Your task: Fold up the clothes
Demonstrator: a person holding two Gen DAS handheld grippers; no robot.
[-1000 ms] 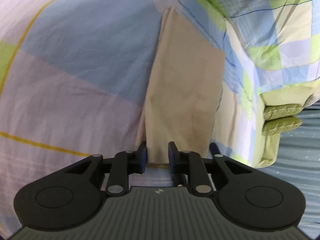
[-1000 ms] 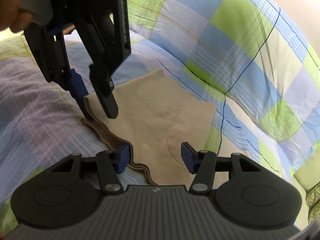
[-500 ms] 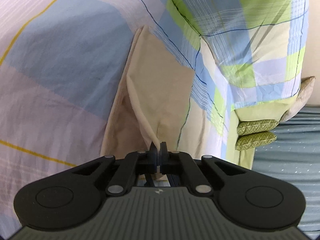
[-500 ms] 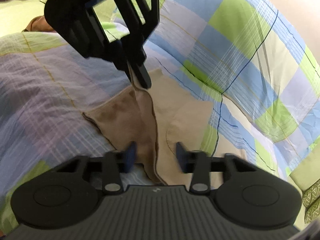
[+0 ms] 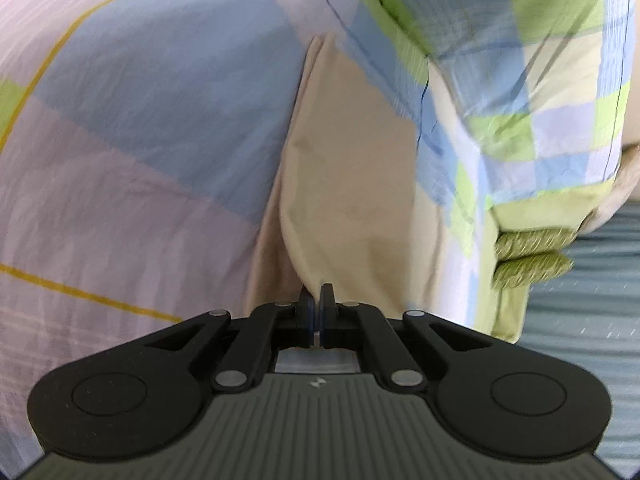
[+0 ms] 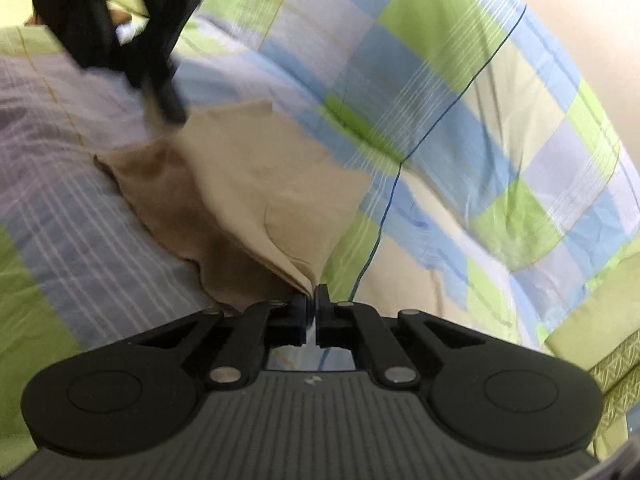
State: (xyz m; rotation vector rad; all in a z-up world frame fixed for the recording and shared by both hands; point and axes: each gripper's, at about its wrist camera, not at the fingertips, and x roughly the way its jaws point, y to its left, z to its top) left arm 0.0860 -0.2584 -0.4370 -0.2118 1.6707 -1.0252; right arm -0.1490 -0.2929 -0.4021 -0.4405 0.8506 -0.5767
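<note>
Beige garment (image 5: 352, 184) lies on the bed, on the checked bedsheet (image 5: 160, 120), and we hold it at two places along one edge. Our left gripper (image 5: 316, 300) has its jaws together, clamped on a pinch of the beige cloth right at their tips; from there the fabric rises ahead of the jaws as a long fold, with a darker under-layer showing to the left of the jaws. Our right gripper (image 6: 312, 300) has just been closing, and its jaws now stand together on the near corner of the same garment (image 6: 256, 200), the cloth gathered into a small peak just ahead of the tips. In the right wrist view the left gripper (image 6: 170, 110) shows far ahead and to the left of the right jaws, blurred, with its tips on the far edge of the garment. Between the two grips the top layer is lifted off a browner layer that still lies flat on the sheet to the left of the right jaws. A curved seam runs across the lifted layer just ahead of those jaws. To the right of both pairs of jaws a checked quilt (image 6: 460, 112) in green, blue and cream is heaped up, its edge touching the garment's far side. Further right sit two green patterned cushions (image 5: 532, 254), stacked.
</note>
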